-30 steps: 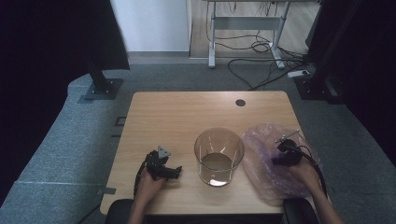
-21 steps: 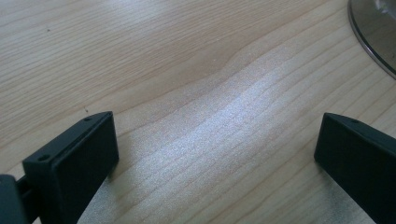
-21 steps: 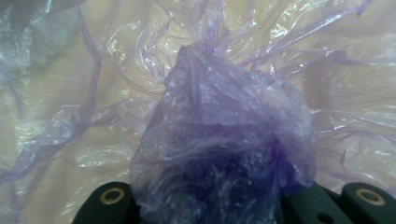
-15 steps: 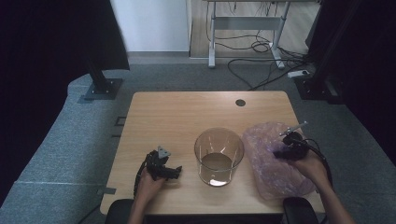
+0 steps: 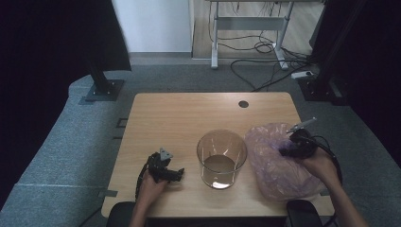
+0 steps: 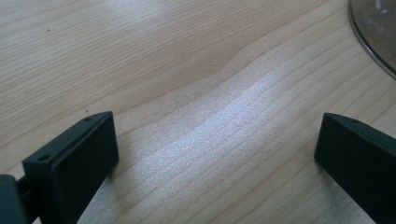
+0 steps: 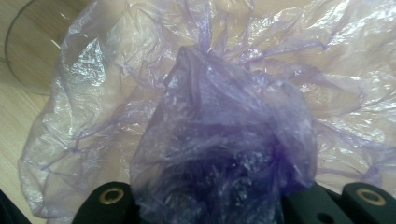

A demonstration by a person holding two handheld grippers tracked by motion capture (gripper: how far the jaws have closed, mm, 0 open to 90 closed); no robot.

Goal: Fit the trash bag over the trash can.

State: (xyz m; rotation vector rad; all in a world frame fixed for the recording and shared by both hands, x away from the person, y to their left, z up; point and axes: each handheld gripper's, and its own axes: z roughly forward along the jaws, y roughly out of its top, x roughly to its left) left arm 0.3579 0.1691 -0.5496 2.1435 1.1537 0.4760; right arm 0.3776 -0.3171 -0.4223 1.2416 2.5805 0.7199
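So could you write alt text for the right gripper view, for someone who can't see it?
A bunch of thin, crinkled purple plastic bag is pinched between the right gripper's two black jaws at the bottom of the picture. The rest of the translucent bag spreads out behind over the wooden table, and the curved edge of a clear glass container shows at upper left.

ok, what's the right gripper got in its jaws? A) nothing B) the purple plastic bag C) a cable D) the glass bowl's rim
B: in the right gripper view the purple bag bunches up between the right gripper and its jaws.
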